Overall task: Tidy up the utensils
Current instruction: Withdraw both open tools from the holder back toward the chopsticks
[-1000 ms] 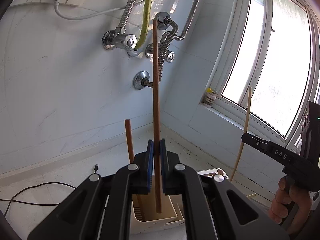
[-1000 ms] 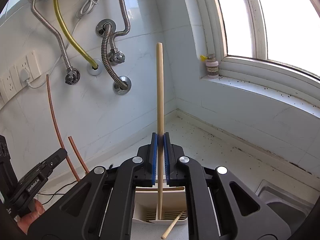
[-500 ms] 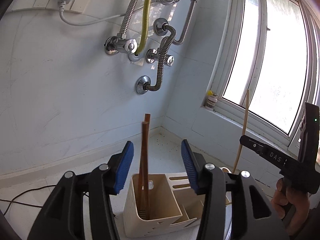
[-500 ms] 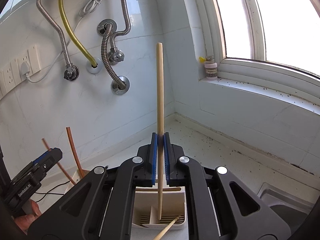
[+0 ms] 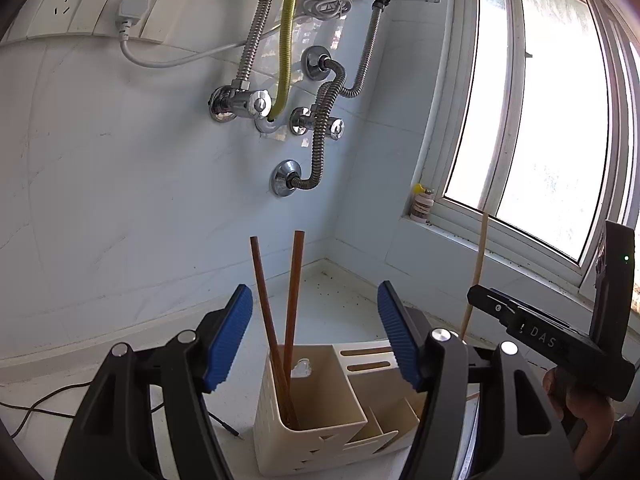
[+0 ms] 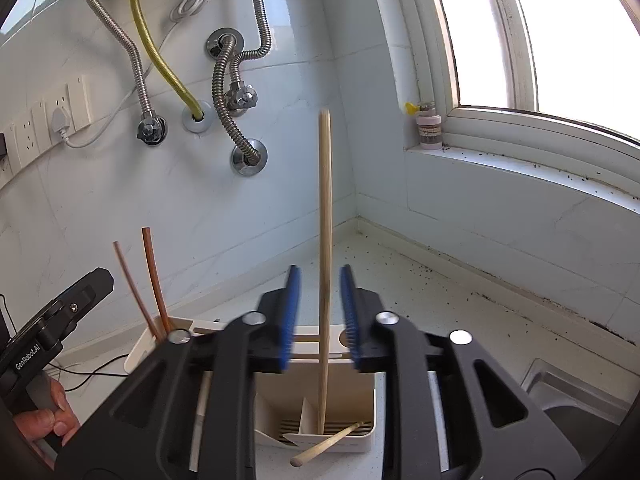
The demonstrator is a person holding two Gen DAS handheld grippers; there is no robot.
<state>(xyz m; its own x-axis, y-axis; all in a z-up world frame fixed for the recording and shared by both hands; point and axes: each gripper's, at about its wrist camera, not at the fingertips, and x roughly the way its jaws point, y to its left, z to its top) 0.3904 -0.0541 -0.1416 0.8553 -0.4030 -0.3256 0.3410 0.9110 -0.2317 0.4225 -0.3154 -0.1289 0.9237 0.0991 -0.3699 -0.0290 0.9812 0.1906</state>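
Blue-padded jaws of the left gripper are spreading apart, released, with two dark brown chopsticks standing in the gap between them but touching neither pad. Those chopsticks lean in a shallow V, their lower ends down in the near-left compartment of a cream utensil caddy that sits on the white counter just beyond the fingers.

To the right, the right gripper is also letting go: its jaws are opening, and a pale bamboo chopstick stands upright between the pads, clear of both, its lower end resting in a slotted compartment of the same caddy. A second pale chopstick lies tilted across the caddy's near edge, its thick end poking out towards the camera.

Beyond the caddy, the tiled wall carries braided metal hoses, a yellow hose and a row of sockets. Farther right, a small jar stands on the window sill. At the near right, the corner of a steel sink shows.
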